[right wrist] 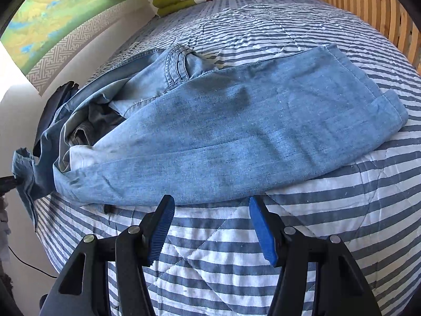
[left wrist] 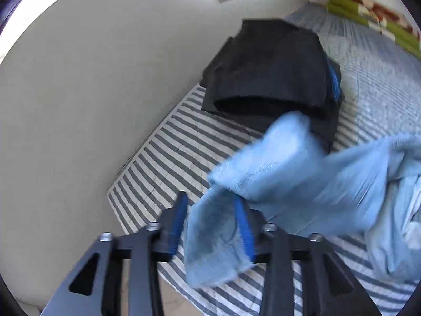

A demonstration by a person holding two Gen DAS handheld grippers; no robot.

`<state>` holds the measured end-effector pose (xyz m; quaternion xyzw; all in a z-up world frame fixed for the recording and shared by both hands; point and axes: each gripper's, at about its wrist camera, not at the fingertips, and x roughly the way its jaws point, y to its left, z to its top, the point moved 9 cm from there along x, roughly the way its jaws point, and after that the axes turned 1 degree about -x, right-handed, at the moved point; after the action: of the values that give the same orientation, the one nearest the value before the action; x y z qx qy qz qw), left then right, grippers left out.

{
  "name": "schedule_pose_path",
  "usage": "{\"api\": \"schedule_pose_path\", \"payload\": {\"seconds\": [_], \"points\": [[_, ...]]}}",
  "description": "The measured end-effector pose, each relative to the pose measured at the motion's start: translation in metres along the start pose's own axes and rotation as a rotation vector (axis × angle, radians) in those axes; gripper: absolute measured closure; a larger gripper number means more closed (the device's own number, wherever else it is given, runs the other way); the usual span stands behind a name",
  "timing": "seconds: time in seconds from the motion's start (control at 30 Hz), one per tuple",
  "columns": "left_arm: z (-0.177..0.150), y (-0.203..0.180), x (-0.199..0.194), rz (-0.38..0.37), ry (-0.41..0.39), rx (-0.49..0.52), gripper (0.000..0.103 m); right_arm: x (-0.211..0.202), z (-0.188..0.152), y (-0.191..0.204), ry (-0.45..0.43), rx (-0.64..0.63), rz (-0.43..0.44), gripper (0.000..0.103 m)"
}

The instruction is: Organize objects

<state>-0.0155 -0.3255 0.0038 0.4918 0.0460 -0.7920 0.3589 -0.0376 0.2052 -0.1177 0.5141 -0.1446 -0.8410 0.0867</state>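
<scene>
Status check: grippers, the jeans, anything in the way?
Left gripper part open, jeans leg end draped between its fingers. Right gripper open, empty, just short of the jeans. Dark folded pile behind on the striped bedspread.

Light blue jeans (right wrist: 236, 131), blue-and-white striped quilt (right wrist: 342, 223), black clothes (left wrist: 271, 65)

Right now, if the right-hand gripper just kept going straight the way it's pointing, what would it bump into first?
Most likely the light blue jeans: their near edge lies just beyond the right gripper. Its open jaws hold nothing. Depth is uncertain, so it might touch the striped quilt first.
</scene>
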Motion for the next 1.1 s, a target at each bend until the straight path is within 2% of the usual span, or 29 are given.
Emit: {"api": "schedule_pose_path", "payload": {"seconds": [0.07, 0.17, 0.2, 0.27, 0.4, 0.5, 0.6, 0.7, 0.8, 0.87, 1.0, 1.03, 1.07, 1.1], "points": [[-0.001, -0.013, -0.021, -0.038, -0.048, 0.015, 0.047, -0.001, 0.001, -0.002, -0.005, -0.001, -0.006, 0.048], [-0.014, -0.07, -0.057, -0.21, -0.074, 0.099, 0.045, -0.002, 0.007, -0.014, -0.017, 0.034, -0.046, 0.047], [-0.023, -0.101, -0.074, -0.272, -0.086, 0.152, 0.044, -0.002, 0.008, -0.019, -0.017, 0.056, -0.045, 0.047], [-0.049, -0.168, -0.105, -0.376, -0.097, 0.28, 0.03, -0.004, 0.013, -0.031, -0.02, 0.101, -0.044, 0.047], [-0.116, -0.308, -0.161, -0.518, -0.111, 0.534, 0.028, -0.018, 0.018, -0.058, -0.053, 0.135, -0.111, 0.047], [-0.16, -0.394, -0.181, -0.539, -0.11, 0.671, 0.028, -0.03, 0.015, -0.078, -0.075, 0.144, -0.157, 0.047], [-0.191, -0.472, -0.191, -0.601, -0.058, 0.747, 0.028, -0.044, 0.011, -0.102, -0.09, 0.172, -0.161, 0.047], [-0.229, -0.527, -0.203, -0.66, -0.059, 0.858, 0.028, -0.066, 0.009, -0.137, -0.114, 0.207, -0.193, 0.047], [-0.274, -0.568, -0.218, -0.698, -0.068, 0.97, 0.024, -0.093, 0.006, -0.185, -0.158, 0.259, -0.313, 0.047], [-0.291, -0.585, -0.206, -0.67, -0.106, 1.032, 0.021, -0.105, 0.001, -0.214, -0.173, 0.321, -0.344, 0.047], [-0.301, -0.626, -0.201, -0.59, -0.225, 1.067, 0.019, -0.102, -0.011, -0.248, -0.142, 0.46, -0.263, 0.047], [-0.299, -0.631, -0.203, -0.589, -0.241, 1.057, 0.023, -0.1, -0.012, -0.25, -0.133, 0.482, -0.238, 0.047], [-0.297, -0.634, -0.204, -0.602, -0.223, 1.039, 0.043, -0.099, -0.012, -0.25, -0.13, 0.491, -0.22, 0.047], [-0.296, -0.636, -0.204, -0.641, -0.179, 1.016, 0.057, -0.099, -0.011, -0.247, -0.132, 0.487, -0.21, 0.047]]}}
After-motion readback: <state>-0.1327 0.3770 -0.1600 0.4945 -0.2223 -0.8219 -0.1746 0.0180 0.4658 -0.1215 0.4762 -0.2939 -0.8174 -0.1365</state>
